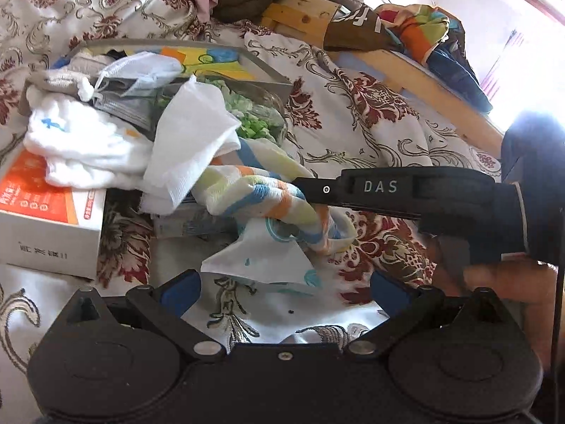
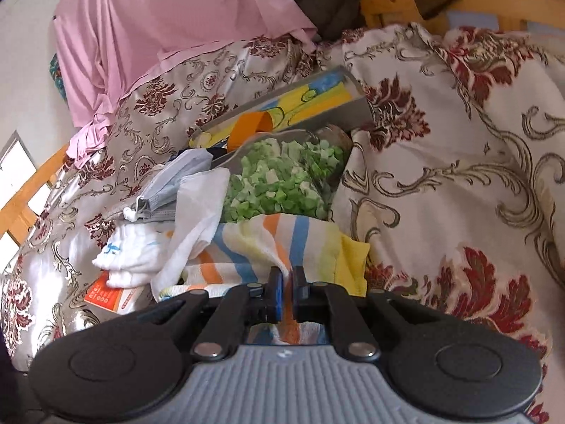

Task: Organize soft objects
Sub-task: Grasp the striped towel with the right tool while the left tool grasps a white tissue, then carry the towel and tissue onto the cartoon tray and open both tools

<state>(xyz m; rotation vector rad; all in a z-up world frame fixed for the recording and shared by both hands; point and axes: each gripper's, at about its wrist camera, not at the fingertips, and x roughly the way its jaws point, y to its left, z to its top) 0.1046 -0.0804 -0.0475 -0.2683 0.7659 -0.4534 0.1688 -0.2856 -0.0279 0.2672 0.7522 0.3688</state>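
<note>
White cloth (image 1: 190, 141) lies on towel (image 1: 254, 190), beside box (image 1: 46, 219).

A white-and-orange cardboard box (image 1: 46, 212) is lying at the left edge; a clear bag of green cubes (image 2: 282, 180) is sitting mid-frame against a grey-rimmed tray (image 1: 254, 60).

place: home bedroom | evidence: floral bedspread (image 2: 459, 141) is covering a bed | wooden bed frame (image 1: 406, 67) is running along its far edge | pink garment (image 2: 169, 17) and clothes (image 1: 423, 31) are lying about
</note>
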